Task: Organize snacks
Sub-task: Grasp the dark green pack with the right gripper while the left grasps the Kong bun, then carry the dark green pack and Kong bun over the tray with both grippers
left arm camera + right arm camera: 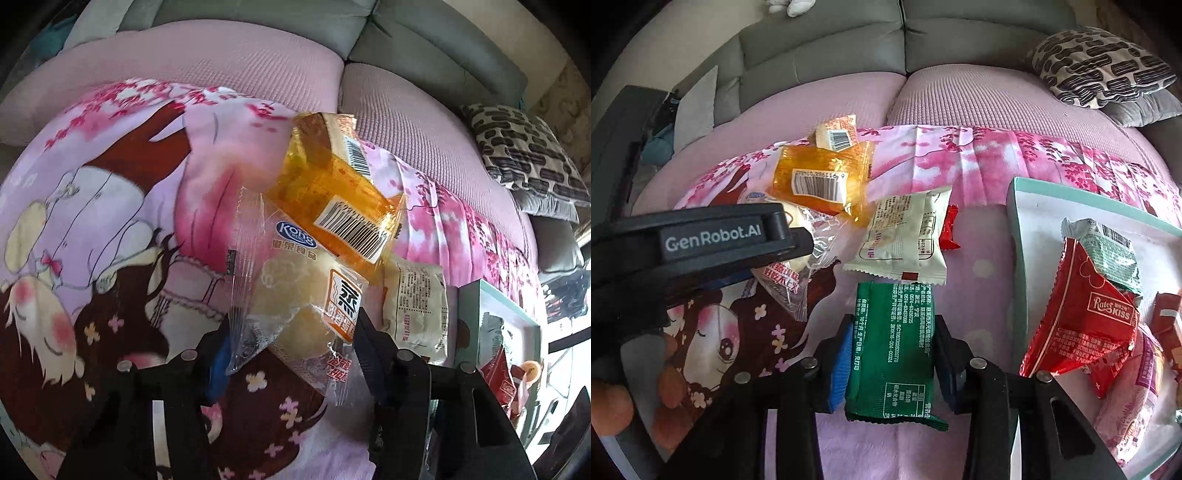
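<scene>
Gripping two snacks: right claw (890, 354) clenched on green packet (892, 343) between its pads; left claw (295, 347) pinching clear-wrapped bun (295, 314). Box (1019, 236) lies right of both; lift clear, release inside.

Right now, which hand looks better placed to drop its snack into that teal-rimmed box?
Probably the right. Its gripper is clamped on the green packet right beside the box. The left gripper, holding the clear-wrapped bun, sits farther over.

The left gripper (291, 332) points steeply down, jaws clamped on a clear packet (295, 295). The right gripper (890, 350) does likewise, pinching a green packet (894, 347).
</scene>
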`<act>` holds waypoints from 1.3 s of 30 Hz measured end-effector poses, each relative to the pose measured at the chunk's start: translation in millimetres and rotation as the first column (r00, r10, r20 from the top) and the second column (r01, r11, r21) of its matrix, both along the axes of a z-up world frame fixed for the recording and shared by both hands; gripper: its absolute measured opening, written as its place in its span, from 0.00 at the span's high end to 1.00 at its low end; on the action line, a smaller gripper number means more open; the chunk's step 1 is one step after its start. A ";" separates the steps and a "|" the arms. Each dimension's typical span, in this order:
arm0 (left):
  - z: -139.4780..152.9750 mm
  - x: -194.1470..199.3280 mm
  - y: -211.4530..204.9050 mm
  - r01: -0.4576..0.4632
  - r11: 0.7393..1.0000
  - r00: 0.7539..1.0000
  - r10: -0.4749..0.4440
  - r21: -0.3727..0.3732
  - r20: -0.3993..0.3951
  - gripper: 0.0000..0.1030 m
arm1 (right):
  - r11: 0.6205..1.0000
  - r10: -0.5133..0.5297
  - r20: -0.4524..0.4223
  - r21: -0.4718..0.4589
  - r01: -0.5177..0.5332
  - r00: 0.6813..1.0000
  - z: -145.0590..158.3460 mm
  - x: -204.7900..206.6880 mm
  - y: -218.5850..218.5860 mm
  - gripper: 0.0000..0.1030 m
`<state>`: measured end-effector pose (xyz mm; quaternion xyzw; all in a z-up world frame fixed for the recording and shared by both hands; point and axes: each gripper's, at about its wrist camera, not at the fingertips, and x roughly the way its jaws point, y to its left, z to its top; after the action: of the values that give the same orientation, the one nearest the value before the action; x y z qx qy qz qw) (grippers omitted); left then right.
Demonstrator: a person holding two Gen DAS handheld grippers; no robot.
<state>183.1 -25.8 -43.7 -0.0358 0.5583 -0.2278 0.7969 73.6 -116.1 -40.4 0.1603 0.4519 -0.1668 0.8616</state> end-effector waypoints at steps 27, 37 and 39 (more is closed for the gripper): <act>83.0 -58.6 30.7 0.003 0.995 0.993 0.009 -0.097 0.116 0.42 | 1.000 -0.015 0.192 -0.015 0.019 0.981 92.2 -80.9 -8.5 0.59; 112.6 -78.7 6.6 0.070 0.987 0.979 -0.040 -0.147 0.199 0.41 | 0.989 -0.148 0.233 0.025 0.147 0.961 107.8 -113.8 -61.8 0.59; 116.6 -82.3 1.3 0.081 0.983 0.978 -0.045 -0.168 0.206 0.41 | 0.982 -0.190 0.231 0.051 0.183 0.954 106.0 -122.2 -77.5 0.59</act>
<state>100.9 -24.5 72.9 -0.0648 0.4535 -0.3037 0.8354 -48.6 -193.6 65.6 0.2333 0.3319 -0.2205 0.8870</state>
